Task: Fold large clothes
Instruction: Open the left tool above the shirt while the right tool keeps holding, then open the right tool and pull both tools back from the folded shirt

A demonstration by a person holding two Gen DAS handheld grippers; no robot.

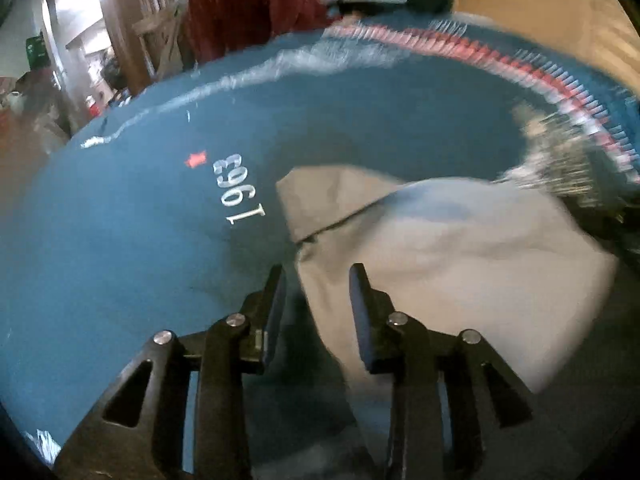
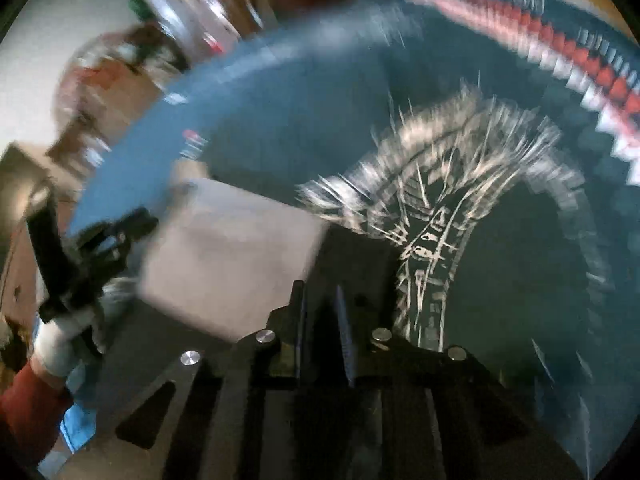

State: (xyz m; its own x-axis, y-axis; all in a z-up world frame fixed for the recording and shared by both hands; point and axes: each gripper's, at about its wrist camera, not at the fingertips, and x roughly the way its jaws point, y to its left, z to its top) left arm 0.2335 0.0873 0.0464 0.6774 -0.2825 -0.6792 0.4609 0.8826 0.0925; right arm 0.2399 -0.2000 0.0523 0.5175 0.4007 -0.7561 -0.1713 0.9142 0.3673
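A grey garment (image 1: 440,248), folded into a flat packet, lies on a blue printed cloth (image 1: 120,240) marked "1963". My left gripper (image 1: 316,276) is open and hovers over the packet's left edge, with nothing between its fingers. In the right wrist view the grey garment (image 2: 228,248) sits left of centre on the blue cloth (image 2: 280,100). There my right gripper (image 2: 320,294) hovers just past its right corner, fingers a narrow gap apart and holding nothing I can see. At the far left, a gloved hand with a red sleeve (image 2: 32,400) holds the left gripper (image 2: 136,220). Both views are motion-blurred.
The blue cloth has a red-and-white border band (image 1: 480,52) and a large white circular print (image 2: 460,200). A dark red fabric heap (image 1: 244,4) lies beyond its far edge. A wooden door frame (image 1: 128,40) stands at left, and tan floor (image 1: 540,0) shows at top right.
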